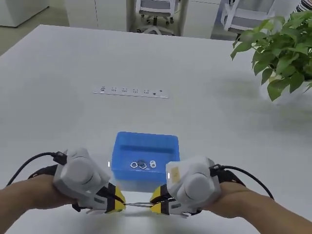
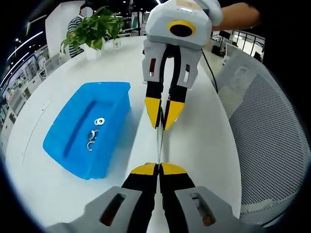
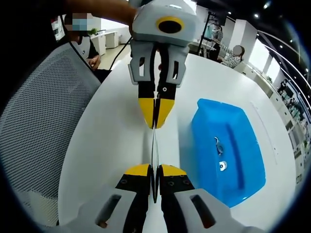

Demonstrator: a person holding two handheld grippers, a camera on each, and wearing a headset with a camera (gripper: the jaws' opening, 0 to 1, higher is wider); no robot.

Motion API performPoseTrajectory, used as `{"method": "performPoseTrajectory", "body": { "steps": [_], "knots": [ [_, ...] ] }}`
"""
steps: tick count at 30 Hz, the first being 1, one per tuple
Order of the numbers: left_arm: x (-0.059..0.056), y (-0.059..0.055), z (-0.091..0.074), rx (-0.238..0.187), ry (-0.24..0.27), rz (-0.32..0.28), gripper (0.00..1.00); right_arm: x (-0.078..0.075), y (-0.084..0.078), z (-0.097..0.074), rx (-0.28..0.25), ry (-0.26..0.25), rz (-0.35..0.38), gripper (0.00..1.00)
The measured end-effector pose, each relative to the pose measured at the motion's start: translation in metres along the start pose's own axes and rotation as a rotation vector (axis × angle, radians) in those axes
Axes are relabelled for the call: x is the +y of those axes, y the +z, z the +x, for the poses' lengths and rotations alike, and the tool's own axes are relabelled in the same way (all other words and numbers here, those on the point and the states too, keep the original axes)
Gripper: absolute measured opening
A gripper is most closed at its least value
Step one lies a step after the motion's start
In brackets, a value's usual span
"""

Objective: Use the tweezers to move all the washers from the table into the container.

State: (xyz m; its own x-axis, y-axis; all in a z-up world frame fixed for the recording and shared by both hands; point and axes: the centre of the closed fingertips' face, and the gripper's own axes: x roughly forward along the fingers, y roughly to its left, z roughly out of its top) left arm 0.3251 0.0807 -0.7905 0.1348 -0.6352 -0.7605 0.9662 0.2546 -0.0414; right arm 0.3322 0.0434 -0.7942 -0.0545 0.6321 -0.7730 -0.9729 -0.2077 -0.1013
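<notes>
Thin tweezers [image 1: 138, 205] held level just above the white worktop [image 1: 204, 122], left tool [image 1: 117, 204] clamped on one end, right tool [image 1: 157, 202] clamped on the other, blue container [image 1: 146, 141] just beyond, seemingly three washers [image 1: 142, 165] lying inside it, power strip [image 1: 130, 91] farther back.

place: office | cues: swivel chairs [image 1: 155, 10], white table [image 1: 146, 58] (power strip [image 1: 130, 91] on it), potted plant [image 1: 282, 48]

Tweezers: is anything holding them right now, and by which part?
Yes. The tweezers are clamped at both ends: one end in the left gripper, the other in the right gripper.
</notes>
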Motion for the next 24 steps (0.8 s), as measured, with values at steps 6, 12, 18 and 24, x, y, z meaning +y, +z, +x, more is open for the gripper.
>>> {"method": "performPoseTrajectory", "body": {
  "steps": [6, 12, 18, 24],
  "knots": [
    [-0.004, -0.002, 0.006, 0.018, -0.016, 0.008, 0.05, 0.005, -0.004, 0.002, 0.015, 0.008, 0.001, 0.08],
    [-0.010, -0.004, 0.009, 0.024, -0.032, 0.003, 0.05, 0.011, -0.008, 0.005, 0.027, 0.023, 0.004, 0.09],
    [-0.016, -0.008, 0.012, 0.034, -0.045, -0.002, 0.05, 0.015, -0.009, 0.007, 0.030, 0.031, -0.003, 0.09],
    [-0.016, -0.008, 0.012, 0.033, -0.044, -0.005, 0.05, 0.016, -0.009, 0.007, 0.032, 0.033, 0.002, 0.10]
  ]
}}
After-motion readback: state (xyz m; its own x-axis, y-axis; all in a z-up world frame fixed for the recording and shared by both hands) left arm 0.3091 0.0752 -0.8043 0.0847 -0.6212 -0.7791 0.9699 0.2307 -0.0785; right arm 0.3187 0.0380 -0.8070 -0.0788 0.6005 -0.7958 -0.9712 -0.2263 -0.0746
